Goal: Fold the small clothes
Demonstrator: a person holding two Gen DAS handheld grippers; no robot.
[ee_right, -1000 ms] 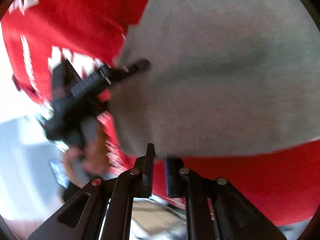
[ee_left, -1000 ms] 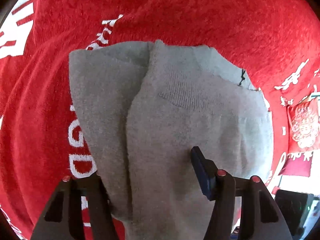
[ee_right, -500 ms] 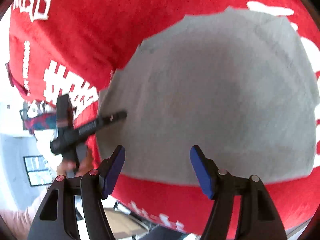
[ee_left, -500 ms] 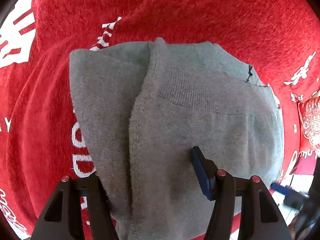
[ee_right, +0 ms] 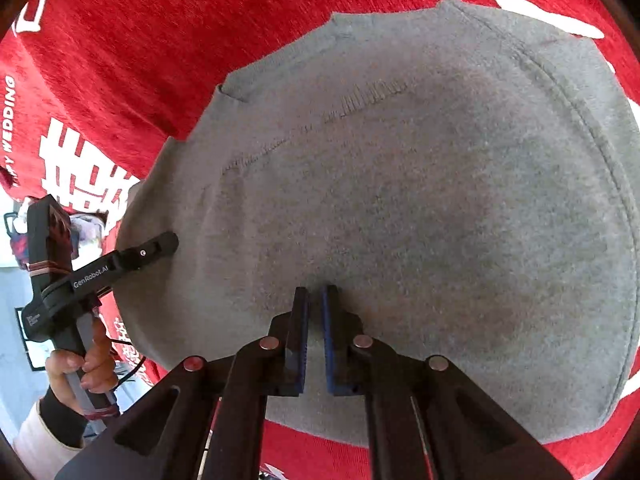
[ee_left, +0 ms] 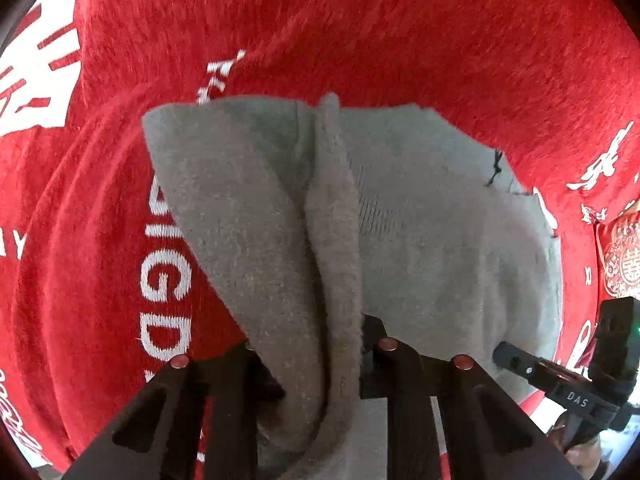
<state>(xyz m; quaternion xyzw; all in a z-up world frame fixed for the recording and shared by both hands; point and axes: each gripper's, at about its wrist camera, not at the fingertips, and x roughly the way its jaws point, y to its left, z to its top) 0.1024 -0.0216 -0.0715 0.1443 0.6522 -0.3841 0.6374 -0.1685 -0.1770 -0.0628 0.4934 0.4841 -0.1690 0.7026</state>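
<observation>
A small grey knit garment (ee_left: pixel 420 240) lies partly folded on a red cloth. My left gripper (ee_left: pixel 320 344) is shut on a raised fold of the garment at its near edge. In the right wrist view the garment (ee_right: pixel 440 200) fills the frame. My right gripper (ee_right: pixel 315 300) has its blue pads nearly together, tips pressed onto the grey fabric near its near edge; whether cloth is pinched between them is hidden. The left gripper also shows in the right wrist view (ee_right: pixel 168 240), at the garment's left edge. The right gripper shows at the right edge of the left wrist view (ee_left: pixel 504 356).
The red cloth (ee_left: pixel 360 40) with white lettering covers the whole work surface, also seen in the right wrist view (ee_right: pixel 140 60). A person's hand (ee_right: pixel 88 364) holds the left gripper's handle beyond the surface's left edge.
My left gripper has closed on a fold of the garment and the fold now stands up between its fingers. My right gripper has closed from wide open and moved onto the fabric.
</observation>
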